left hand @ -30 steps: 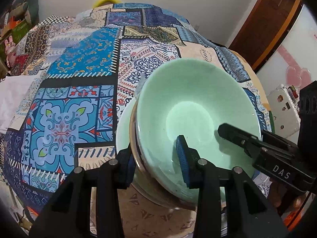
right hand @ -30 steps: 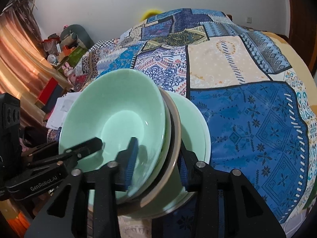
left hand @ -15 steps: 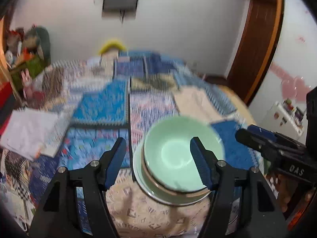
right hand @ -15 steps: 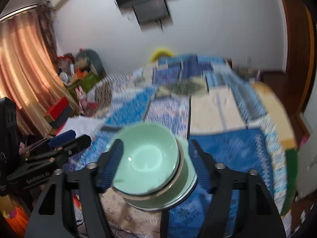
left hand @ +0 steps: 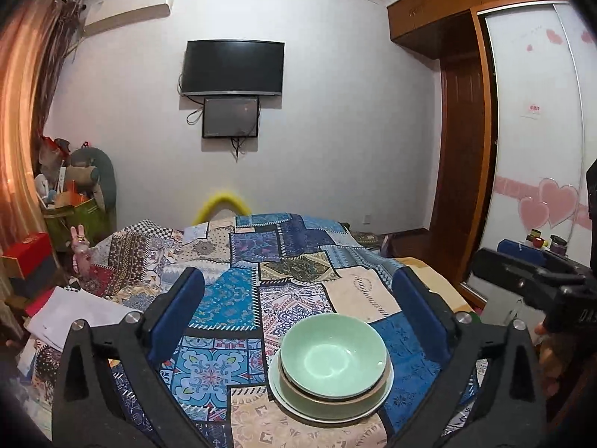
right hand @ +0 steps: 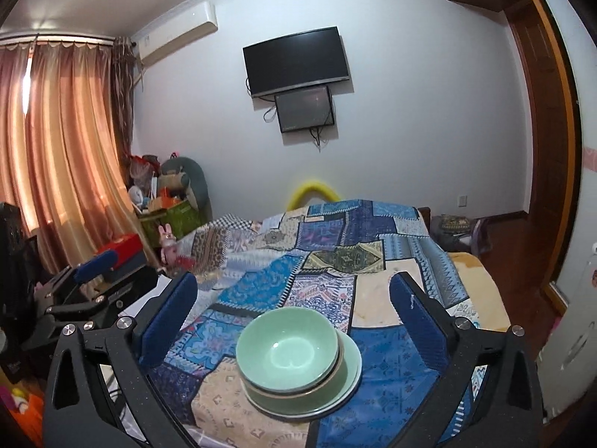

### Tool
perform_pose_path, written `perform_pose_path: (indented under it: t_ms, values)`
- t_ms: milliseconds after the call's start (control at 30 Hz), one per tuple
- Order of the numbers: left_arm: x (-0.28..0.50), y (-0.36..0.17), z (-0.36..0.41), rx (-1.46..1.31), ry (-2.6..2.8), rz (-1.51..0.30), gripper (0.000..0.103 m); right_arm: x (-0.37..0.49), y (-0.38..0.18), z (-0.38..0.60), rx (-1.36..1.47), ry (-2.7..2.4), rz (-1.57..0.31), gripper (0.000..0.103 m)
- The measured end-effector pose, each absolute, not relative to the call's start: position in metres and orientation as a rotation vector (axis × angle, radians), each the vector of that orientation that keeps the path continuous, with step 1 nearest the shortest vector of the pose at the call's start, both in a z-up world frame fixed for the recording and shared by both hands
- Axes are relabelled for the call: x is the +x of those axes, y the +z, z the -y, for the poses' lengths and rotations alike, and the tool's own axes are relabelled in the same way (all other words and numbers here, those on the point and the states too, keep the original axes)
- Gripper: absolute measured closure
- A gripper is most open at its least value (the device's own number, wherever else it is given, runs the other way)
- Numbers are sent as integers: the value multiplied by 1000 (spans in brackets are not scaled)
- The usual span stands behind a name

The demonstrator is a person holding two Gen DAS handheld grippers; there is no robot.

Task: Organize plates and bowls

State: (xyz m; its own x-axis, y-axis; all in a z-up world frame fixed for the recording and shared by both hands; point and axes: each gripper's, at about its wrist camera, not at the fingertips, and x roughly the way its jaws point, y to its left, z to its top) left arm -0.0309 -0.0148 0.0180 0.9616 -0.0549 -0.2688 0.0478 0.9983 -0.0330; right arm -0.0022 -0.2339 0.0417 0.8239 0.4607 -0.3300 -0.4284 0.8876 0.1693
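A pale green bowl (left hand: 332,354) (right hand: 287,351) sits nested in a second bowl with a brown rim (left hand: 335,399), and both rest on a light green plate (left hand: 278,388) (right hand: 352,369). The stack lies on the patchwork bedspread (left hand: 224,306) near its front edge. My left gripper (left hand: 298,280) hovers above and behind the stack. Its jaws are opening wide and nothing is between the pads. My right gripper (right hand: 293,280) hangs likewise, jaws opening and empty. Each gripper shows at the edge of the other's view: the right one (left hand: 522,280), the left one (right hand: 93,265).
White papers (left hand: 74,313) lie at the bed's left side. Boxes and bags (right hand: 164,216) crowd the left corner by the curtains (right hand: 56,156). A wardrobe (left hand: 533,149) and door stand right. A television (left hand: 233,67) hangs on the far wall.
Both grippers let go of the stack's rims, spread their jaws wide, and rose and drew back. The bowls stay on the bed, and both views have tilted up toward the wall.
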Motion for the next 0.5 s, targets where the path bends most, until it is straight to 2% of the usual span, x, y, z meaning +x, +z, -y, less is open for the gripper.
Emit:
perform_pose_path:
  t_ms: [500]
  values:
    - [-50, 21, 10, -76, -48, -249, 0, -17, 44, 232, 57, 484, -324, 0]
